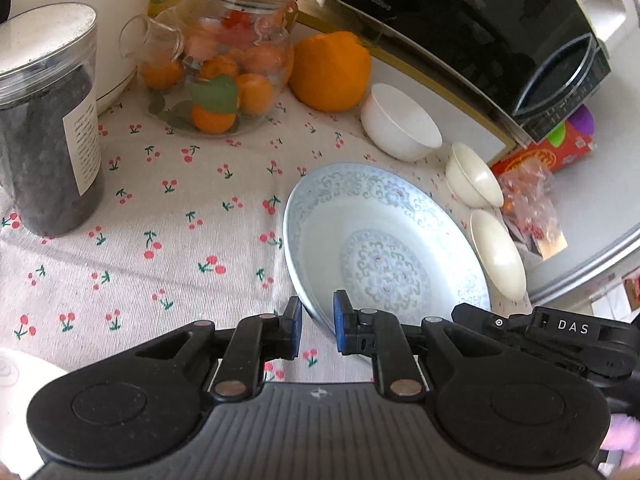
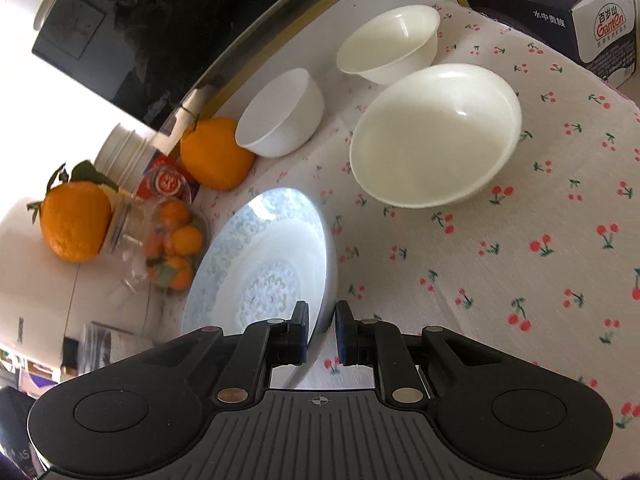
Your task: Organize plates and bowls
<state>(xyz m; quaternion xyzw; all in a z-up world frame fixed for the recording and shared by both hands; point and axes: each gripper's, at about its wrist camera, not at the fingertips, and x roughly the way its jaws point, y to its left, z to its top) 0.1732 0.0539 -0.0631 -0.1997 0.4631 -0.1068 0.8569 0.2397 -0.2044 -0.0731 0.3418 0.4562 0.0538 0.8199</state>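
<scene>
**Two hand-held grippers at one patterned plate**

Covering the desk (image 1: 160, 280), a pale cloth printed with red cherries carries everything here. At the back stands a black appliance (image 1: 480, 28) with a glossy door. Next in size is the blue-patterned plate (image 1: 384, 248), a deep dish with scrollwork round its rim and a medallion in its centre; it sits near the middle of the cloth, tilted in the right wrist view so that its near edge rises off the fabric.

A glass jar (image 1: 224, 68) of small oranges stands behind the plate's left side, with a large orange (image 1: 330, 72) just beside it. A tall clear canister (image 1: 48, 128) of dark contents stands well apart on the left.

Three bowls lie to the plate's right. The wide cream bowl (image 2: 436, 136) is nearest, the smaller cream bowl (image 2: 390, 42) sits behind it, and the white bowl (image 2: 280, 114) rests close to the large orange. None touches the plate.

The right hand-held gripper (image 2: 321, 334) straddles the plate's near rim, one blue pad on each side of the edge, closed down to a narrow gap on it. The left hand-held gripper (image 1: 318, 330) is parted, its fingers on either side of the plate's near-left rim without visibly pressing it.
</scene>
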